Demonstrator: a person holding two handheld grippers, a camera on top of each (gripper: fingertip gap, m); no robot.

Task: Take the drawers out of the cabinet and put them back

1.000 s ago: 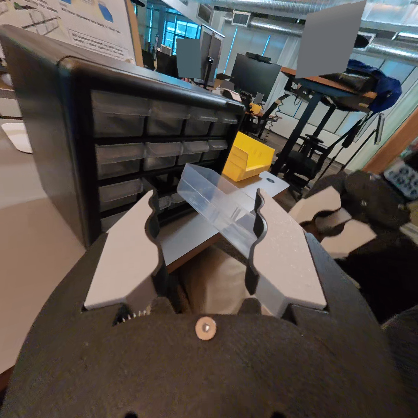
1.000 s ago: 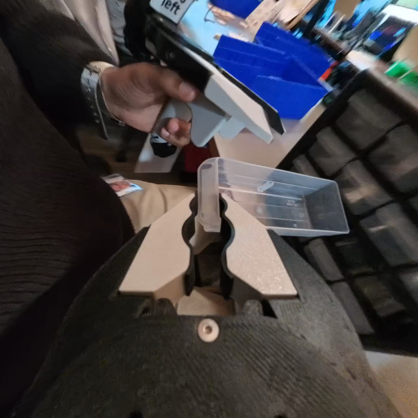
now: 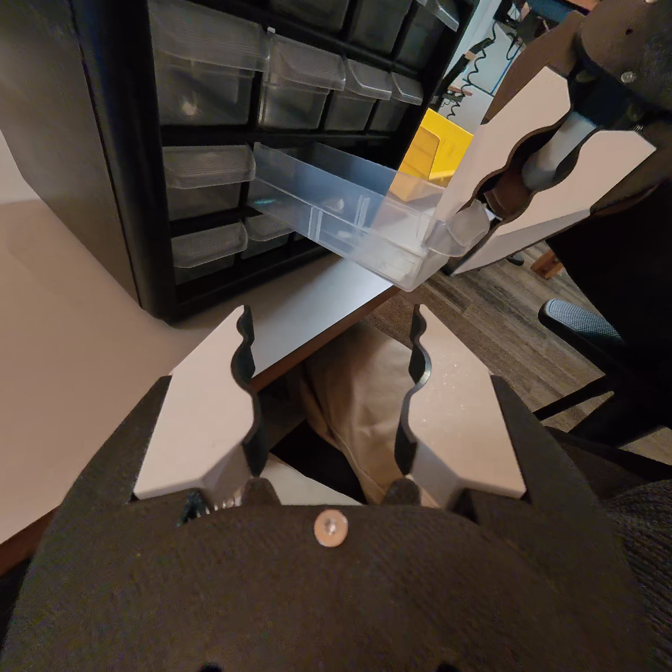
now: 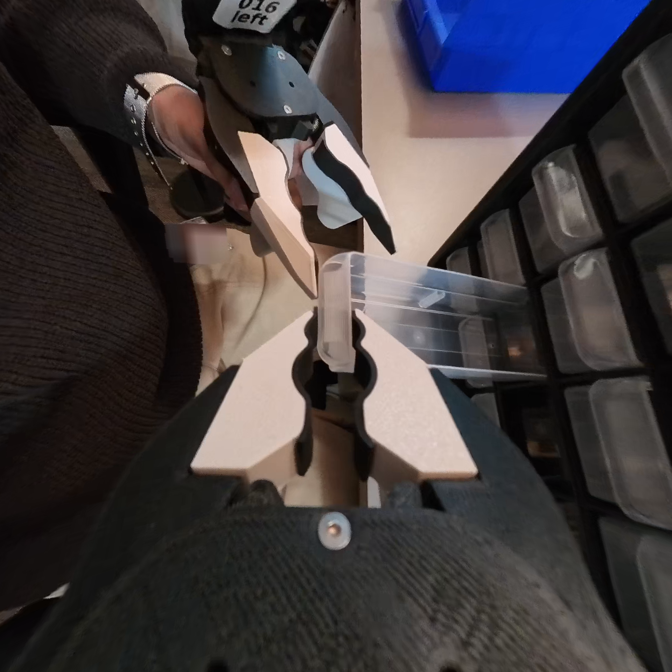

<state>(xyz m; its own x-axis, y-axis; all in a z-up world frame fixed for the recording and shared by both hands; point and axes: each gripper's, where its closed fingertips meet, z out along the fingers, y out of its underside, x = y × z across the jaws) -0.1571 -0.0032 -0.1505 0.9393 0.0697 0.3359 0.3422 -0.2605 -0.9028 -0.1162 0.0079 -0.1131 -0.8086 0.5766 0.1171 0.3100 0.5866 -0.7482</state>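
- The right gripper (image 4: 334, 327) reaches in from the bottom of the frame, its jaws clamped on the front lip of the clear drawer (image 4: 418, 312).
- The left gripper (image 3: 331, 327) hangs low in its view, jaws apart and holding nothing.
- The see-through drawer sits partway into a slot of the black cabinet (image 3: 120, 182), at centre frame.

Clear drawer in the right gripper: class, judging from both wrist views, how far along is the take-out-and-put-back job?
Done: nothing shows as finished. In hand: the right gripper is shut on the handle of the clear drawer, whose back end sits in its slot in the black cabinet; in or out cannot be told. The left gripper is open and empty. Left: the other drawers sit closed in the cabinet.
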